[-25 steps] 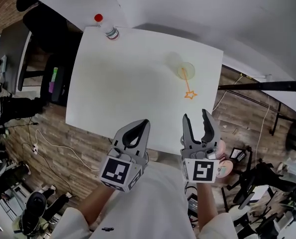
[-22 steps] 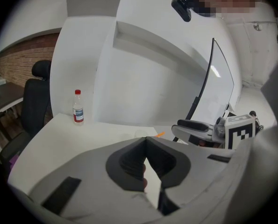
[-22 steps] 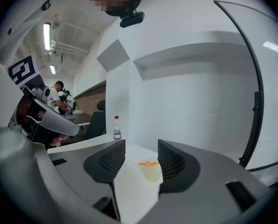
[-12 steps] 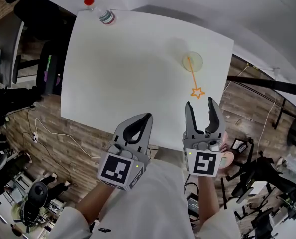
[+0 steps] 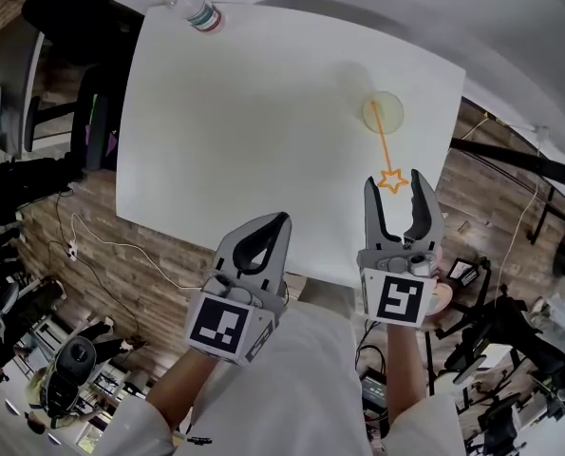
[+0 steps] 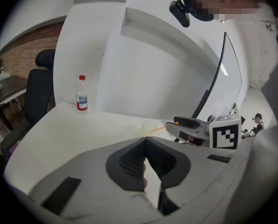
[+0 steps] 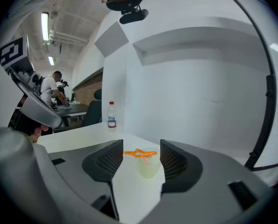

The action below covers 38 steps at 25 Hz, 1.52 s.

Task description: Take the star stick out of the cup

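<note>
White table [image 5: 244, 112] carries the cup [image 5: 383, 112] holding the star stick [image 5: 385, 150], star between opening right tongs [image 5: 394, 180]; left tongs [image 5: 279, 220] together.

A lab workspace: tripod gear [image 5: 512, 335], floor cables [image 5: 70, 248], office chair [image 6: 39, 94].

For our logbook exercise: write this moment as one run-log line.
orange star-tipped stick: leaning in clear plastic cup | right gripper: jaws opening, empty, lined up on star | left gripper: shut, empty

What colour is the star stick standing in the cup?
Orange. The star stick shows best in the right gripper view.
</note>
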Each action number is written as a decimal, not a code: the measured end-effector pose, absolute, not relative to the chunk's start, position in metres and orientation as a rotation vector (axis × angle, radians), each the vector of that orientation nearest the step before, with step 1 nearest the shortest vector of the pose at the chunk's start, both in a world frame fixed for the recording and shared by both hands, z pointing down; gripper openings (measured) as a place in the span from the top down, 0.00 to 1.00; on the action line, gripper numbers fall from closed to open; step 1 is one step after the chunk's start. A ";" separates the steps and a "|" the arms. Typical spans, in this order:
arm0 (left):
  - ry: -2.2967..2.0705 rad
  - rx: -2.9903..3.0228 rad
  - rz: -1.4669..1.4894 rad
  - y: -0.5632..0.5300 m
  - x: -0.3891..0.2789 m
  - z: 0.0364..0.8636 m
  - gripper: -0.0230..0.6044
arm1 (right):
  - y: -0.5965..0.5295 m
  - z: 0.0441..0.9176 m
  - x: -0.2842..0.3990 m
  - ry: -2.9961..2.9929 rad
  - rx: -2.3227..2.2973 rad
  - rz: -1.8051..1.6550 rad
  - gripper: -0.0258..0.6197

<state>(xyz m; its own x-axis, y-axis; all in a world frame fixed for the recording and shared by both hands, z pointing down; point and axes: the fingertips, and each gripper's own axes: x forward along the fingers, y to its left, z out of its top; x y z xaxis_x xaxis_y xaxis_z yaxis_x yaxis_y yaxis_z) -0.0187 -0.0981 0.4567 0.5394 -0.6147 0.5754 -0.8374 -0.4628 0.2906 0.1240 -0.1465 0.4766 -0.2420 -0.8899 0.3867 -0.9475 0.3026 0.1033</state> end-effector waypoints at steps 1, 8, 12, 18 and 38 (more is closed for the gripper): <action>-1.174 2.228 0.536 -0.098 -0.019 0.458 0.97 | -0.146 0.479 0.124 -2.204 1.635 0.213 0.60; -1.180 2.217 0.538 -0.097 -0.018 0.462 0.97 | -0.147 0.490 0.123 -2.189 1.581 0.210 0.62; -1.180 2.219 0.535 -0.095 -0.016 0.461 0.97 | -0.146 0.488 0.120 -2.198 1.561 0.193 0.63; -1.180 2.232 0.526 -0.092 -0.016 0.455 0.97 | -0.143 0.477 0.119 -2.220 1.570 0.171 0.63; -1.163 2.314 0.478 -0.076 -0.013 0.422 0.97 | -0.123 0.414 0.115 -2.299 1.641 0.016 0.63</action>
<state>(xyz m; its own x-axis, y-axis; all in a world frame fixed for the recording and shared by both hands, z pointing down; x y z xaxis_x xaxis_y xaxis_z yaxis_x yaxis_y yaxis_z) -0.0131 -0.0758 0.4217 0.5726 -0.6388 0.5139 -0.8155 -0.5079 0.2773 0.1155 -0.1229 0.4136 -0.2919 -0.9203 0.2604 -0.9238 0.3418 0.1726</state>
